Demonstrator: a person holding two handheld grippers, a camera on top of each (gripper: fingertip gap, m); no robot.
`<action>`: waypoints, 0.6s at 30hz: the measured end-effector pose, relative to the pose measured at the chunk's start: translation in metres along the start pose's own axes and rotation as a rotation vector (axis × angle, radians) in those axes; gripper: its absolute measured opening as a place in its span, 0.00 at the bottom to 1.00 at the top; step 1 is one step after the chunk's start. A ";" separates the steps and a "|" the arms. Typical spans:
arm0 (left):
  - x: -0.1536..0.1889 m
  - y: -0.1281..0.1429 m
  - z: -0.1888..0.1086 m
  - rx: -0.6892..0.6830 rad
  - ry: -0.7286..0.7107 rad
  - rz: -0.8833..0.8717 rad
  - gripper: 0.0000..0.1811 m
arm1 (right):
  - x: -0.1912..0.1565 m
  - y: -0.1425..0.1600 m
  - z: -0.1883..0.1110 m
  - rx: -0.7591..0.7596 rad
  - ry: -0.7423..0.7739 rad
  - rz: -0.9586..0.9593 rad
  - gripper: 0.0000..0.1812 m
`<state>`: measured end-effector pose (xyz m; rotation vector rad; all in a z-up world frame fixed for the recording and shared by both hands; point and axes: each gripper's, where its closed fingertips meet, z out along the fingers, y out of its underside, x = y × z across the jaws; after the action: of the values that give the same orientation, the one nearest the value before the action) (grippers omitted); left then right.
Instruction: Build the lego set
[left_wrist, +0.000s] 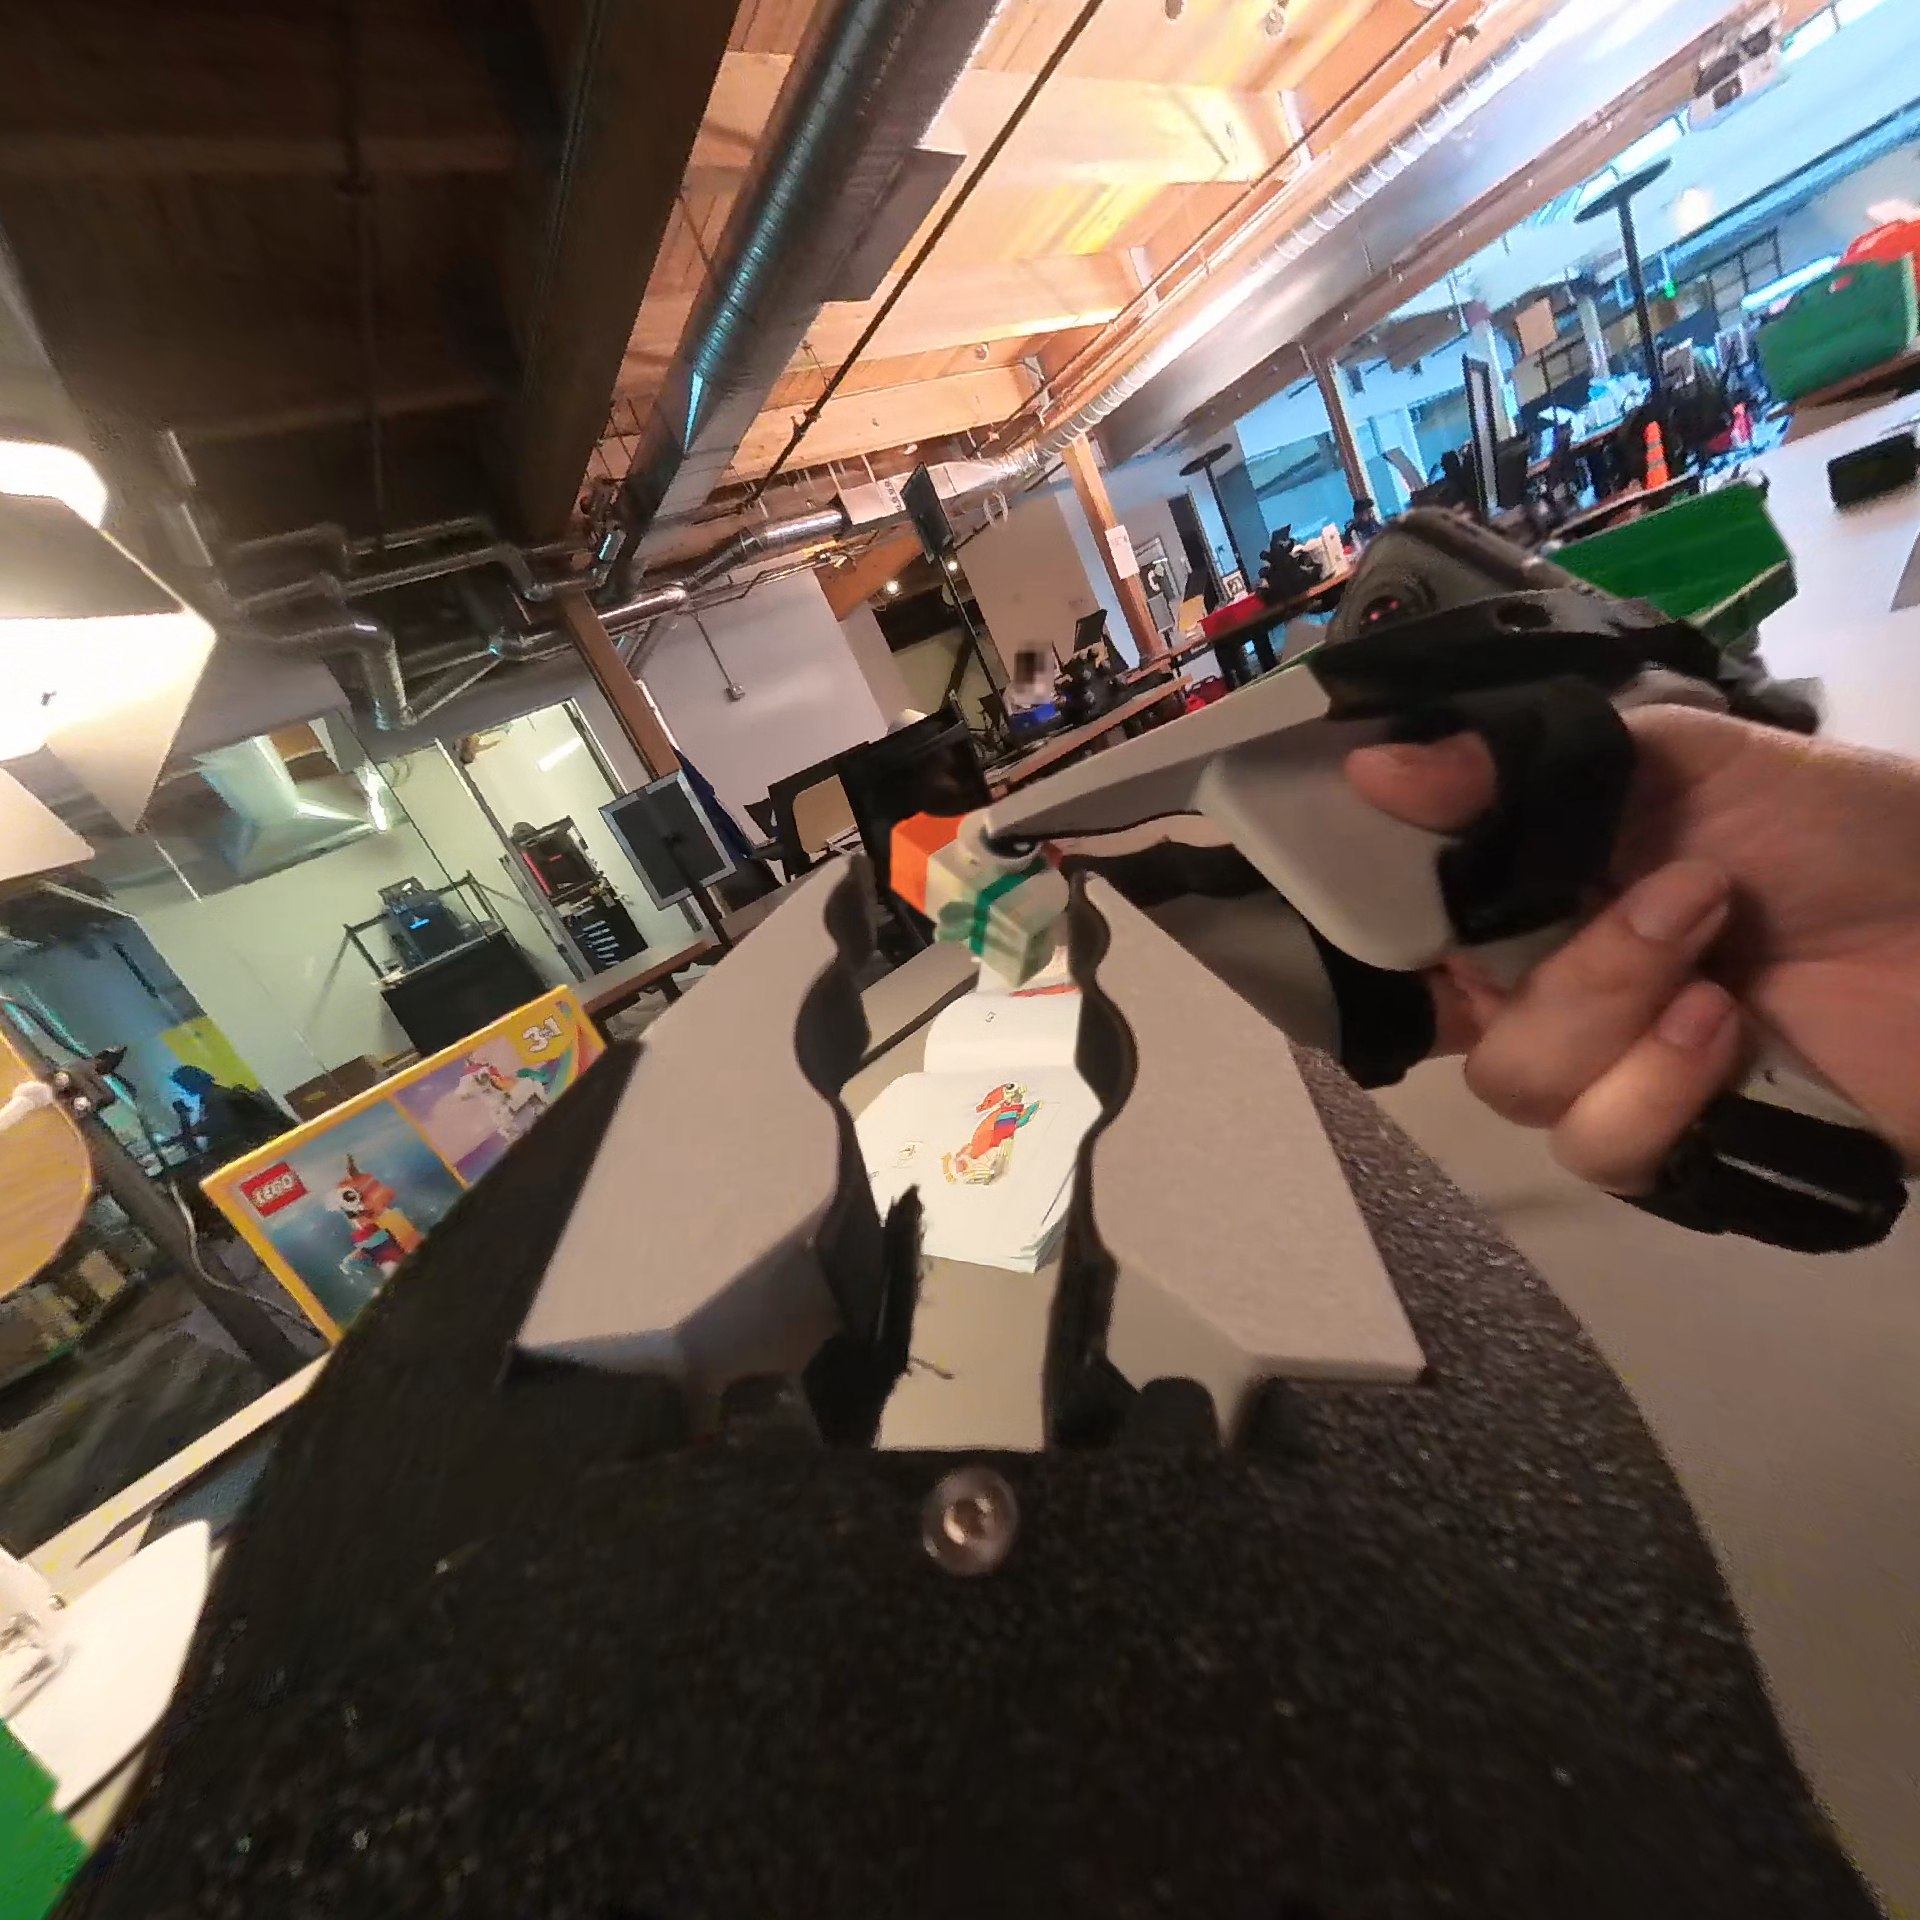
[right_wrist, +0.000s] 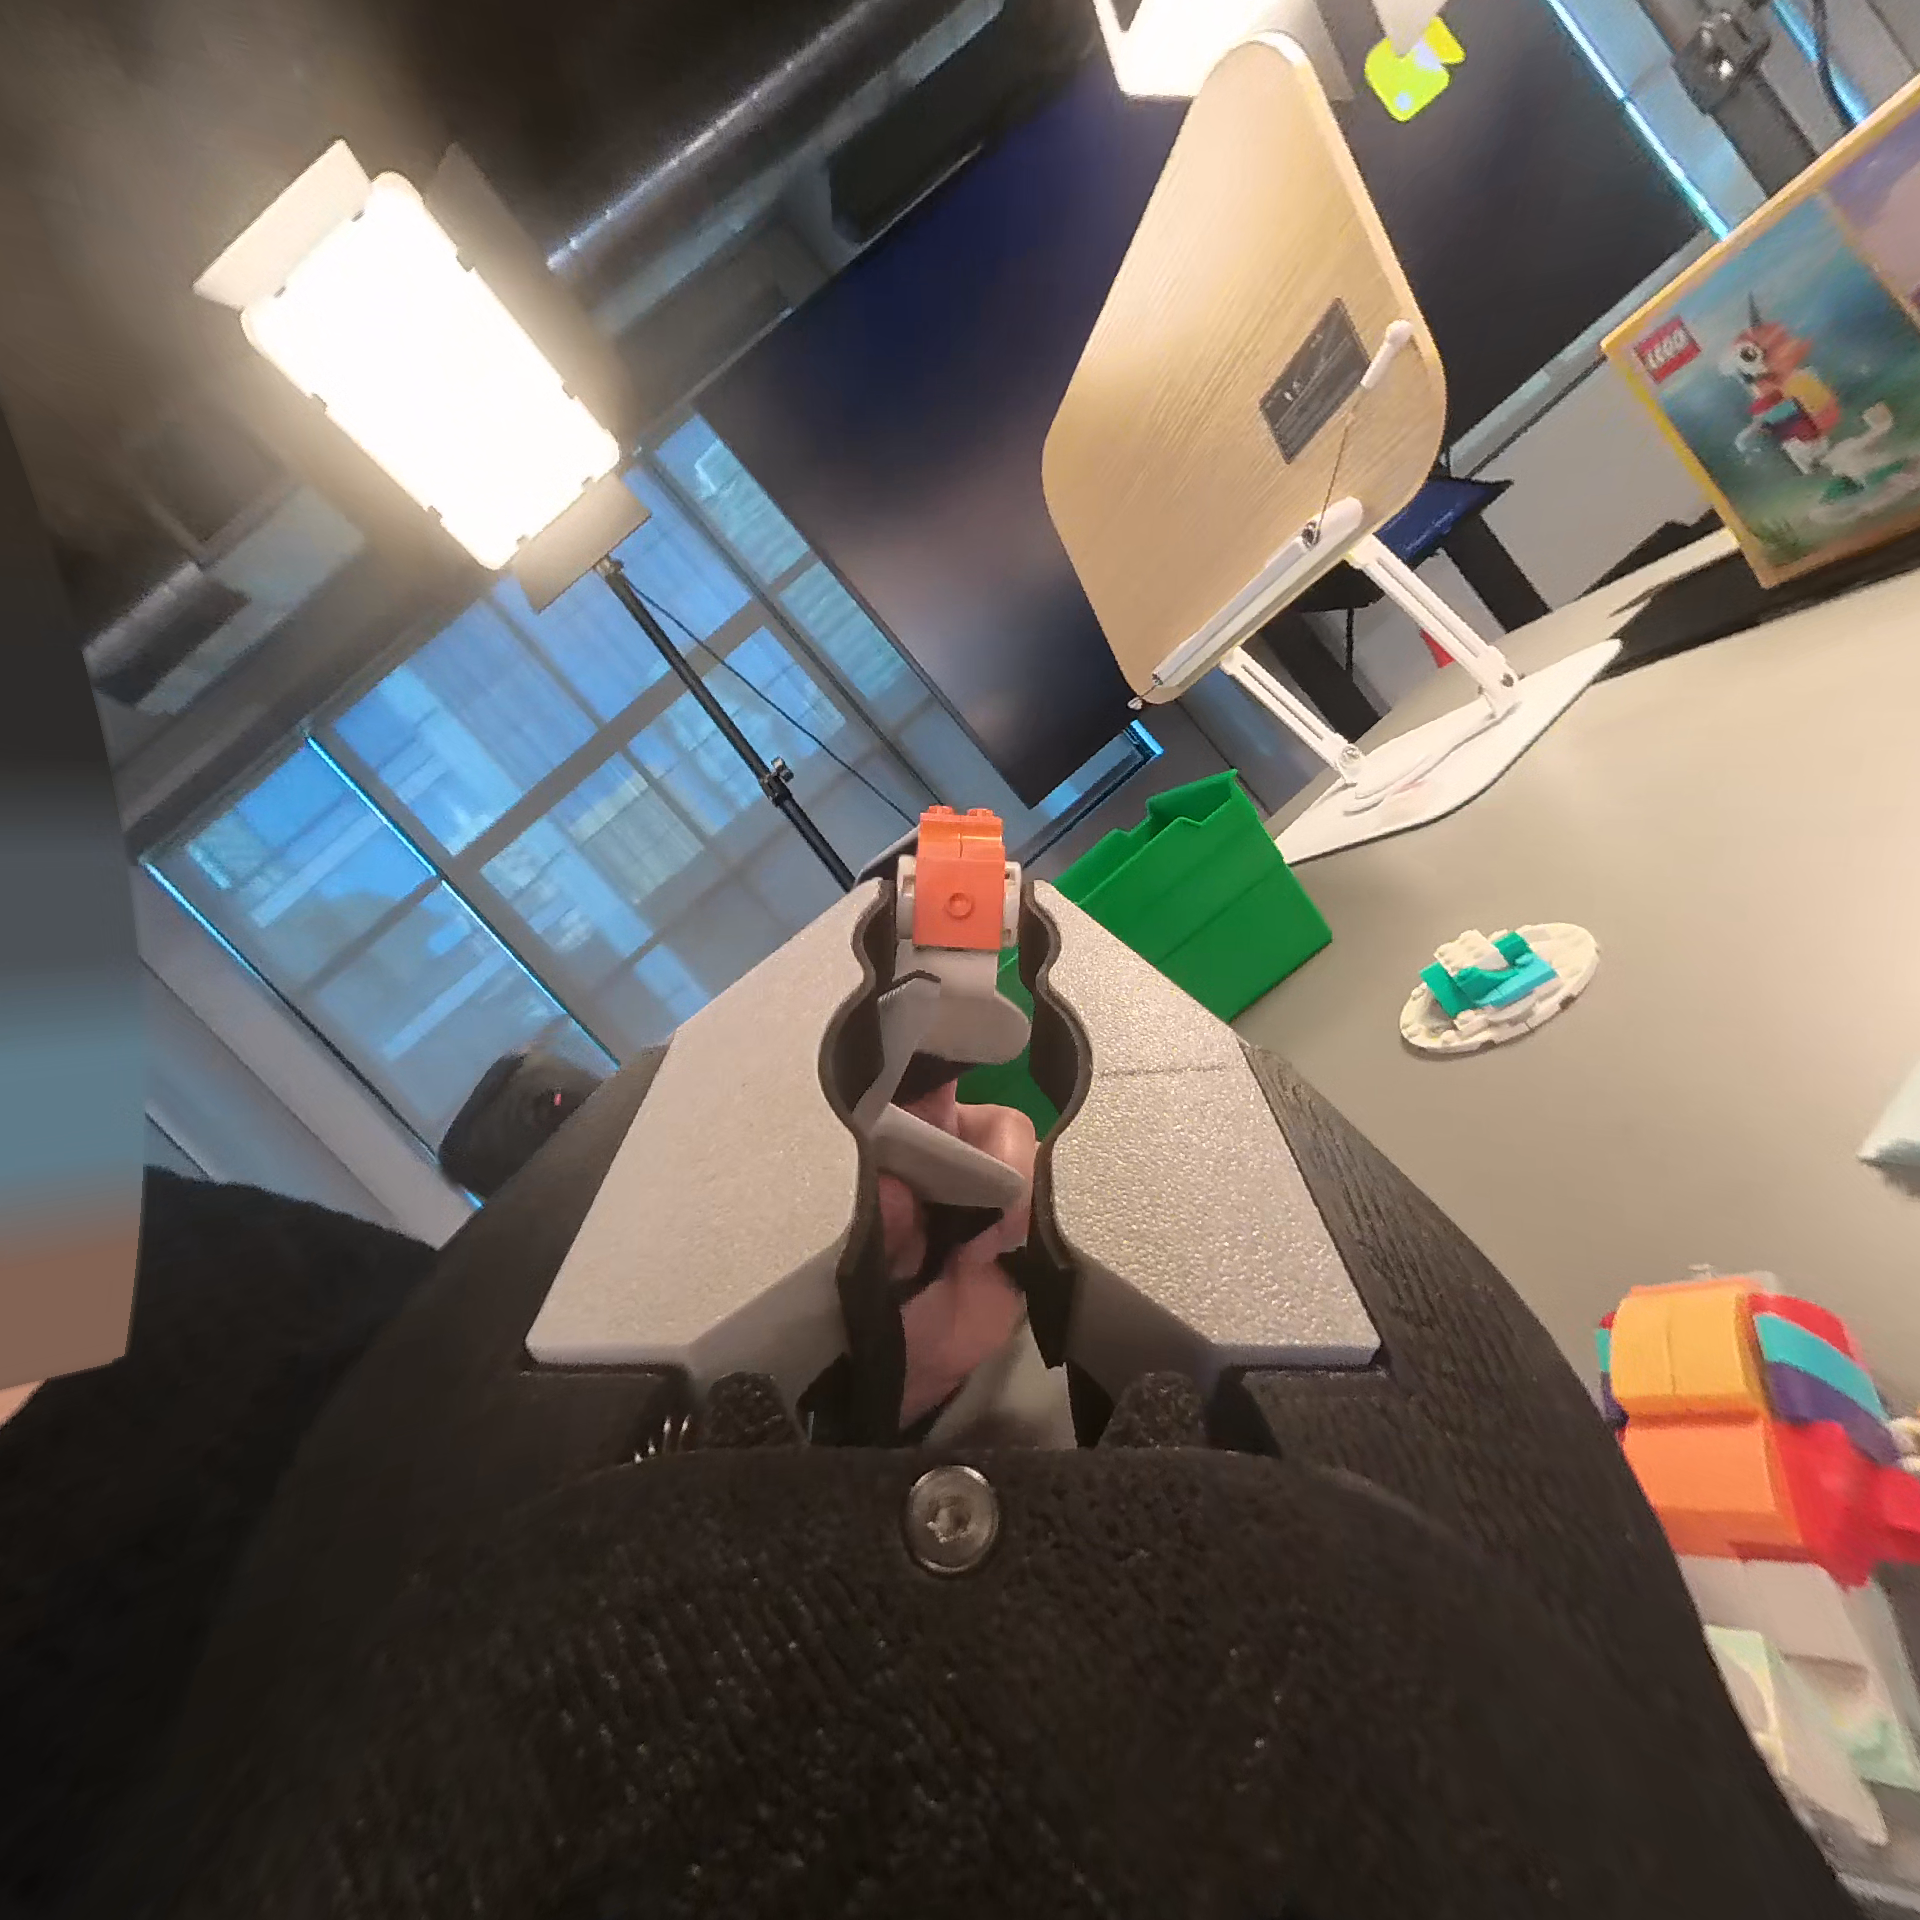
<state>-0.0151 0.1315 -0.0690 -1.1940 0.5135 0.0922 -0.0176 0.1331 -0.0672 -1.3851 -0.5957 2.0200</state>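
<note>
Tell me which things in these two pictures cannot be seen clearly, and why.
- Small brick piece, right wrist view: its lower part is hidden between the right gripper fingers.
- Booklet, left wrist view: the left gripper fingers cover its sides.
- Colourful model, right wrist view: blurred and cut off by the right edge.
- Box, left wrist view: partly behind a finger.

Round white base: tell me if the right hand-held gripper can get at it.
Probably not yet: nothing blocks the round white base, but the right hand-held gripper is shut on an orange lego piece.
</note>
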 end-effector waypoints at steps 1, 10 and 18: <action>0.001 0.001 0.000 -0.005 -0.002 0.011 0.18 | 0.001 0.000 0.000 0.002 0.002 0.006 0.12; 0.000 0.001 0.002 -0.013 0.036 -0.139 0.09 | 0.002 -0.001 0.000 -0.002 0.014 -0.032 0.12; 0.000 -0.009 -0.007 0.032 0.356 -0.613 0.09 | -0.012 -0.012 -0.012 -0.124 0.028 -0.596 0.27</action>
<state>-0.0141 0.1213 -0.0629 -1.2969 0.4335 -0.6594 -0.0002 0.1336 -0.0557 -1.1244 -0.9988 1.5025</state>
